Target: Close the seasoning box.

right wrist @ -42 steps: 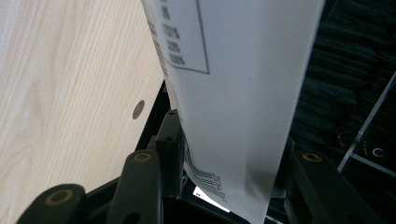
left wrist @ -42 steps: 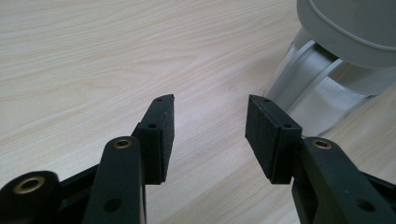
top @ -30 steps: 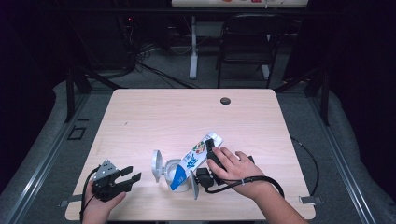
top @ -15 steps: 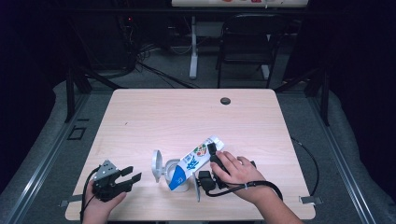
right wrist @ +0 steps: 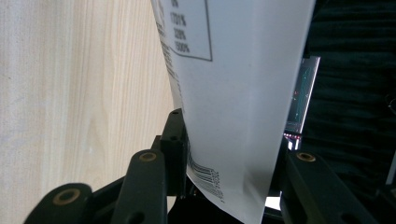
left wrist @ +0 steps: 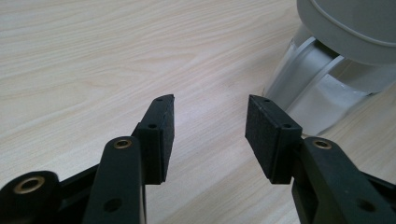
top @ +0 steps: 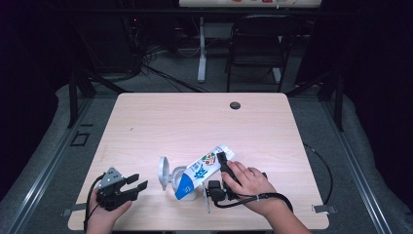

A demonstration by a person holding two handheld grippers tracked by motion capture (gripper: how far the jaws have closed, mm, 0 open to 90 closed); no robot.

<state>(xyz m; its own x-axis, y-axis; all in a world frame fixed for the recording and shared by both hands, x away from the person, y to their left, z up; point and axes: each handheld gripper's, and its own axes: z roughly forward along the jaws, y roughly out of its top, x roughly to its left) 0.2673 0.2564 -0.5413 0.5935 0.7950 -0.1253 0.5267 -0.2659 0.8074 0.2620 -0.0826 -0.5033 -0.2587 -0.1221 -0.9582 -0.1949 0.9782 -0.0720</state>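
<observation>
gripping a tilted carton [top: 202, 168] in the right gripper [top: 219, 176] jaws, carton's lower end hidden in a grey bin [top: 170, 176], left gripper [top: 132, 187] jaws apart

a fixed high camera looks forward and down over the whole counter [top: 272, 126] from the person's side, well back. the left claw [left wrist: 210, 133] carries its own camera, low and close to the wood, facing along its pads toward the grey lidded container [left wrist: 336, 56], also seen from above [top: 168, 174]. the right claw [right wrist: 229, 154] camera sits hard against the white carton [right wrist: 233, 93], the same carton [top: 202, 168] the high view shows tilted near the front edge.
</observation>
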